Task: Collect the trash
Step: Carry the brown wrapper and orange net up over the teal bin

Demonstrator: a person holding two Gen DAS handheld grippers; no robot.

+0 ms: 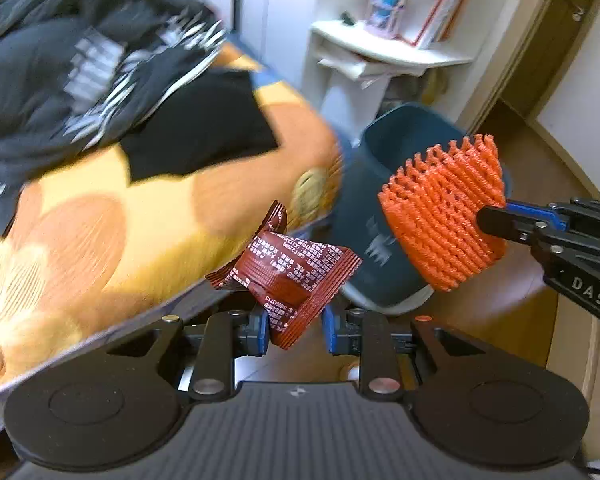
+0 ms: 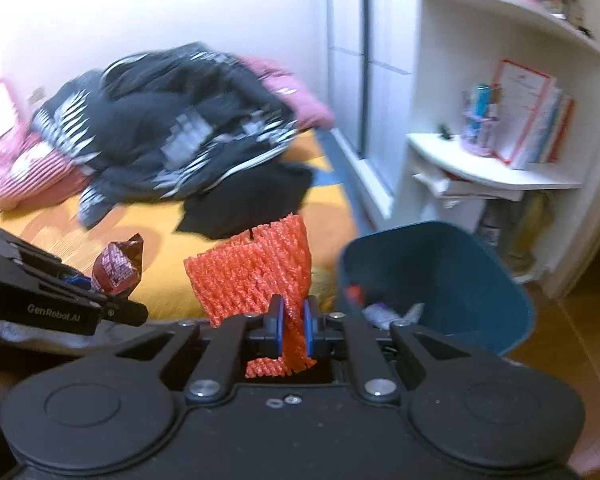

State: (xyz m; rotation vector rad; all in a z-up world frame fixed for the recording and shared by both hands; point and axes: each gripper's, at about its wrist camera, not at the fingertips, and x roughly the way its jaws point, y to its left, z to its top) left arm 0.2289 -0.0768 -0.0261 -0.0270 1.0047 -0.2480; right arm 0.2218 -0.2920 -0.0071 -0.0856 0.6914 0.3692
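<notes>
Beyond the bed's foot corner, the blue bin (image 2: 440, 280) stands open-mouthed on the floor, ahead and right of both grippers. Right gripper (image 2: 292, 322), nearer it, pinches the orange foam net (image 2: 256, 268) upright; left gripper (image 1: 294, 326) pinches the brown wrapper (image 1: 296, 276), farther left over the bed's (image 1: 120, 240) edge.

Wrapper (image 1: 296, 276) glossy foil; net (image 1: 440, 216) rough foam; bin (image 2: 460, 272) smooth plastic.
</notes>
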